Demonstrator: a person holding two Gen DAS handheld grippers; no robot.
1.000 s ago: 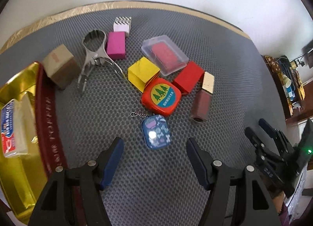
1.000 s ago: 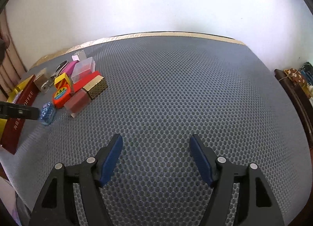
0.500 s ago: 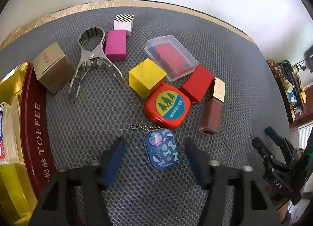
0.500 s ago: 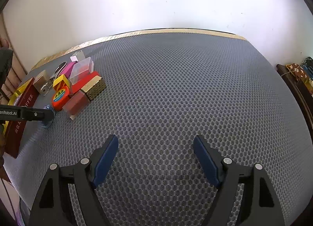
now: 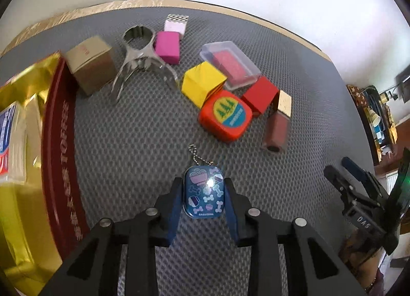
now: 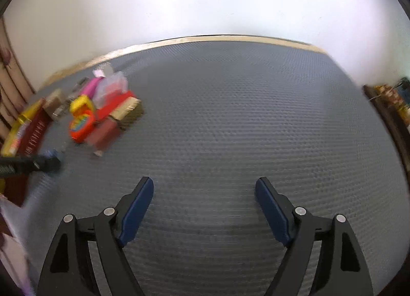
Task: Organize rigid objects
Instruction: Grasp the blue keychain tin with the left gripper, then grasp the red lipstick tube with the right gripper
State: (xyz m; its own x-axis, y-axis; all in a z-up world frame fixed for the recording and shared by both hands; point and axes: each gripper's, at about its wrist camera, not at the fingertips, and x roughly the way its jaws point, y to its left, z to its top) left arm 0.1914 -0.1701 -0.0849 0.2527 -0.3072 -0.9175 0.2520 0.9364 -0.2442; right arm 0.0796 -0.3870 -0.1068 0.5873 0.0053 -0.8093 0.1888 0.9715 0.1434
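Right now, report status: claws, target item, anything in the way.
Left claw closing around the blue keychain tin, pads at its sides. Right claw open, empty, over bare mat. Nothing blocking; orange tape measure sits clear beyond.

Bright daylight, fisheye warp, motion blur

Glossy enamelled blue tag with a metal chain, on a matt, rough honeycomb-textured mat; gold tray shiny.

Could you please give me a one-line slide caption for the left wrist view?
Left gripper closing around a blue keychain tag on the grey mat.
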